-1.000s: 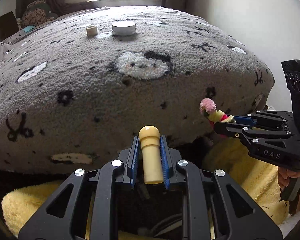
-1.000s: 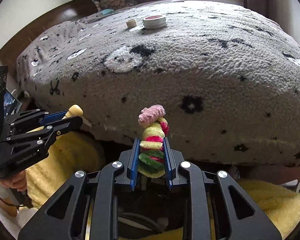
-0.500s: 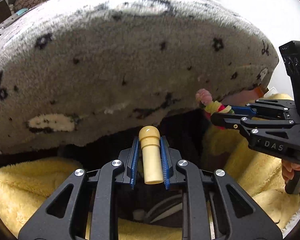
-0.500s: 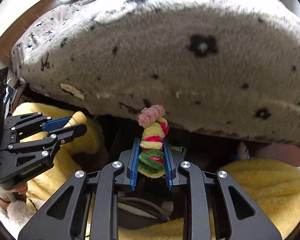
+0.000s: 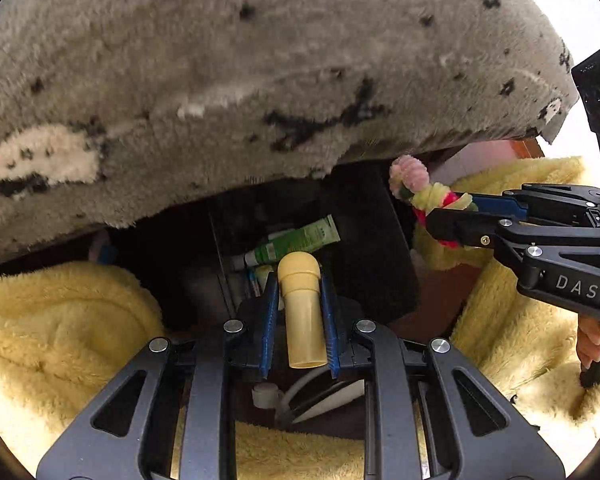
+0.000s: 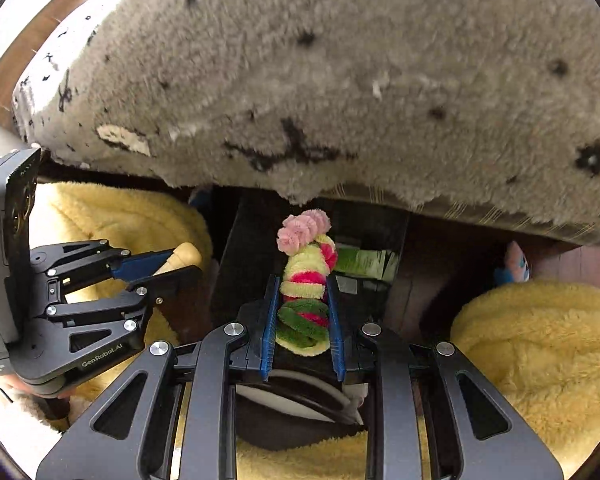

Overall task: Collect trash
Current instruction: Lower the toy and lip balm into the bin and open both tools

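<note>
Currently, a cream plastic cap (image 5: 302, 312) is clamped in the left hand-held gripper (image 5: 300, 320) and a coiled fuzzy pipe cleaner (image 6: 306, 292) in the right hand-held gripper (image 6: 304, 316), both held above the dark bin (image 5: 372, 248) beside the bed (image 5: 260, 80), where release is judged to be required next.

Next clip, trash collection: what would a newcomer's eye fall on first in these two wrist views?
First, the fuzzy twist of pink, yellow, red and green pipe cleaner clamped in the right gripper, and the cream plastic cap pinched in the left gripper. Both hang over a dark bin that holds a green tube. Above looms the edge of a grey fleece blanket, with yellow fluffy fabric on either side of the bin.
</note>
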